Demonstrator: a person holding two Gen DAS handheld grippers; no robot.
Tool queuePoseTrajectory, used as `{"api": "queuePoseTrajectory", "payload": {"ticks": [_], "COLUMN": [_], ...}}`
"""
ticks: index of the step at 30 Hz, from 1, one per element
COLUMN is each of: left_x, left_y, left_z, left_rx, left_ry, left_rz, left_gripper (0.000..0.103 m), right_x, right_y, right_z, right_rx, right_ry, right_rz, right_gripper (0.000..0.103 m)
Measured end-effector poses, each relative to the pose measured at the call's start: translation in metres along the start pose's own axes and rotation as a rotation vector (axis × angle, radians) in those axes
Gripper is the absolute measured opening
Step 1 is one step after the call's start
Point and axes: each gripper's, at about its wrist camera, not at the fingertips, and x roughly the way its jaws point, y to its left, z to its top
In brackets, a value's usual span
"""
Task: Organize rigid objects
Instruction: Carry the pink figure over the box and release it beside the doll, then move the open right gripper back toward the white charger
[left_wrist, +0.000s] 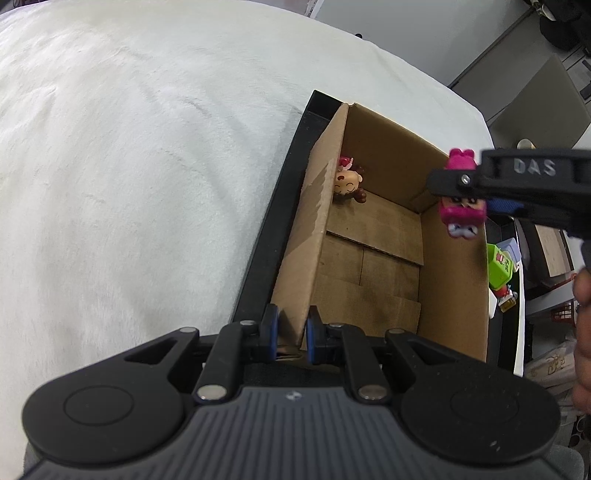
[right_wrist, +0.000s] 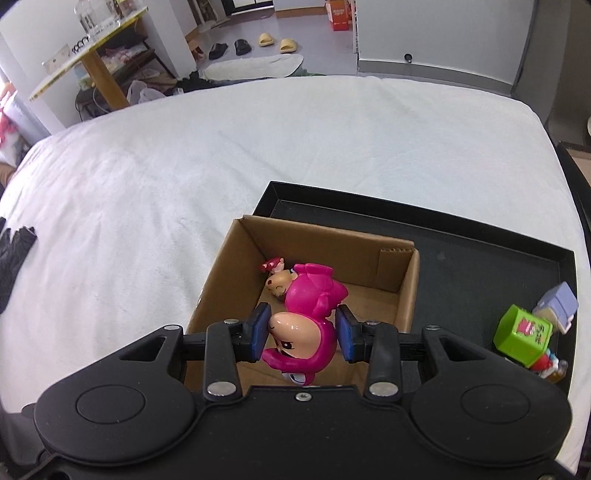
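An open cardboard box (left_wrist: 454, 280) (right_wrist: 218, 280) stands in a black tray (left_wrist: 280, 206) (right_wrist: 480, 251) on a white cloth. A small brown-haired figurine (left_wrist: 347, 182) (right_wrist: 275, 282) lies in the box's far corner. My right gripper (right_wrist: 301, 334) (left_wrist: 460, 181) is shut on a pink toy figure (right_wrist: 306, 317) (left_wrist: 461, 210) and holds it above the box. My left gripper (left_wrist: 290, 332) is shut on the box's near left wall.
A green cube (right_wrist: 522, 334) (left_wrist: 500, 266), a pale blue block (right_wrist: 557, 306) and a small red-and-white toy (right_wrist: 546, 363) lie in the tray right of the box. A dark cloth (right_wrist: 14, 247) lies at the left edge of the white surface.
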Motion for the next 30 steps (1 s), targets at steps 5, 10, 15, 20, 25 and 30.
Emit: {"api": "queuePoseTrajectory", "payload": {"ticks": [5,10,15,20,25,30], "left_x": [0.000,0.000,0.000,0.000,-0.001,-0.002], "left_y": [0.002,-0.001,-0.003,-0.005,-0.003,-0.004], "left_z": [0.001,0.001,0.001,0.000,0.000,0.000], "left_rx": [-0.005,0.008,0.024,0.021,0.014,0.017], "left_ry": [0.004,0.003,0.002,0.002,-0.004,-0.002], "left_rz": [-0.002,0.008,0.013,0.018,0.016,0.019], "left_gripper": [0.014,0.014,0.014,0.014,0.014,0.014], "right_x": [-0.002,-0.016,-0.033,-0.054,-0.069,-0.078], "right_y": [0.000,-0.013,-0.026,-0.042,-0.057,-0.070], "right_z": [0.001,-0.010,-0.024,-0.033,-0.043,-0.053], "right_rx": [-0.002,0.060,0.102,0.142,0.177,0.206], "right_ry": [-0.031,-0.037,-0.041,-0.064,-0.079,-0.094], "right_rz": [0.007,0.021,0.043,0.049,0.041,0.034], "right_gripper": [0.057,0.059,0.060,0.060,0.060,0.063]}}
